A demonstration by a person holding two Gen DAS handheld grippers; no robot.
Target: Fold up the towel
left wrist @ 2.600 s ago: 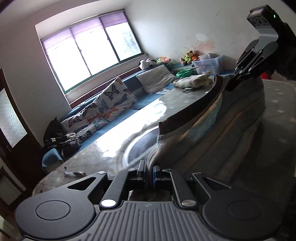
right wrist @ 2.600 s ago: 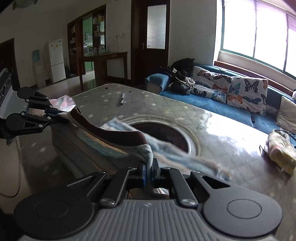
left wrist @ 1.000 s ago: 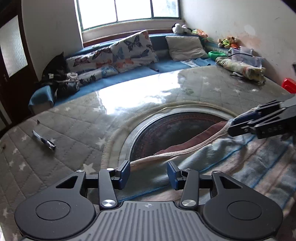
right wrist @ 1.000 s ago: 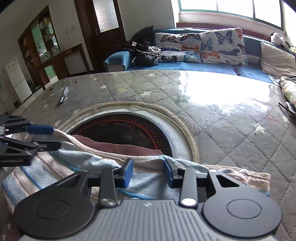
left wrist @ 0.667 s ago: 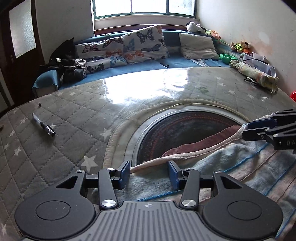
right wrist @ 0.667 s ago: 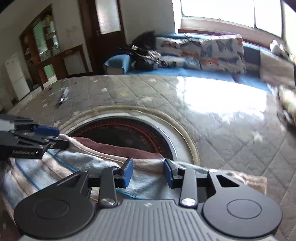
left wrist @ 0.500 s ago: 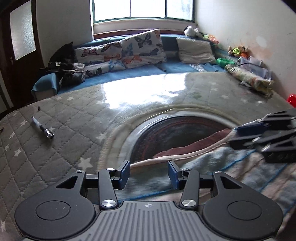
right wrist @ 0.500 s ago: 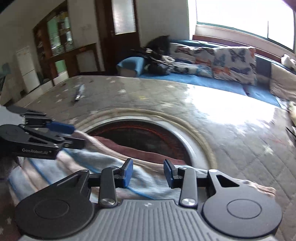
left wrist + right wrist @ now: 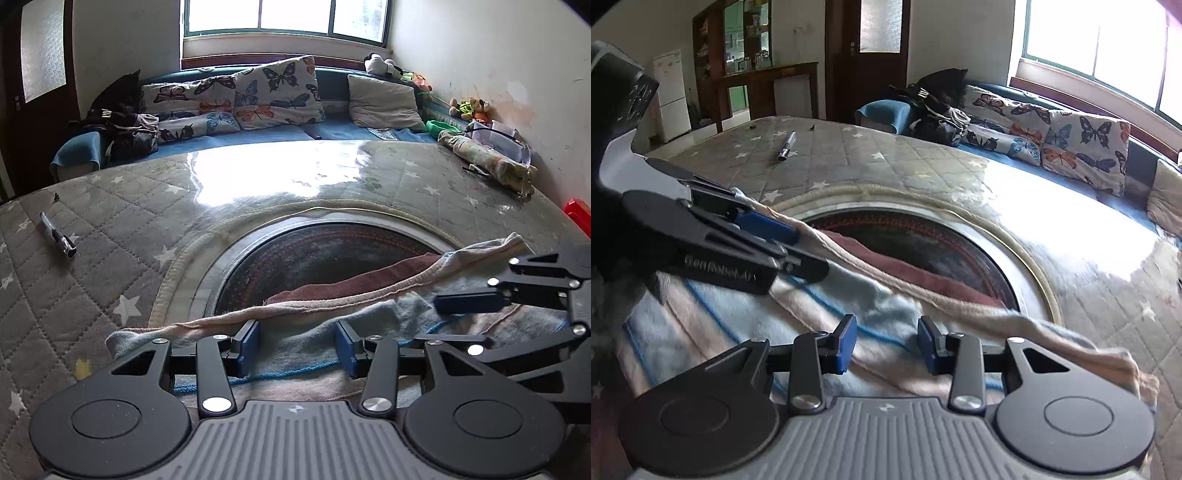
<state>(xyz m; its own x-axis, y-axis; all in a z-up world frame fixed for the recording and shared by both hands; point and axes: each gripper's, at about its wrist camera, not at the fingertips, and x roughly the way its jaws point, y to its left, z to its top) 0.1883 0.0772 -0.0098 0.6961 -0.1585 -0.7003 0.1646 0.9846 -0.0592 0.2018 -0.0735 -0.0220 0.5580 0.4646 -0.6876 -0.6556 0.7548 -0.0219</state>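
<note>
The towel lies folded on the round table, striped light blue and beige, with a brown band along its far edge over the dark centre disc. My left gripper hangs open just above the towel's near-left part, with nothing between its blue pads. My right gripper is open too, low over the towel. Each shows in the other's view: the right gripper at the right, the left gripper at the left, both close over the cloth.
A pen lies on the quilted star cover at the table's left side, also visible as the pen. A rolled cloth sits at the far right rim. A blue sofa with butterfly cushions runs behind the table.
Both grippers were shut on the towel's raised corners 2.6 s ago. They lowered it onto the table, let go and opened. Since then the two grippers have drawn closer over the folded towel.
</note>
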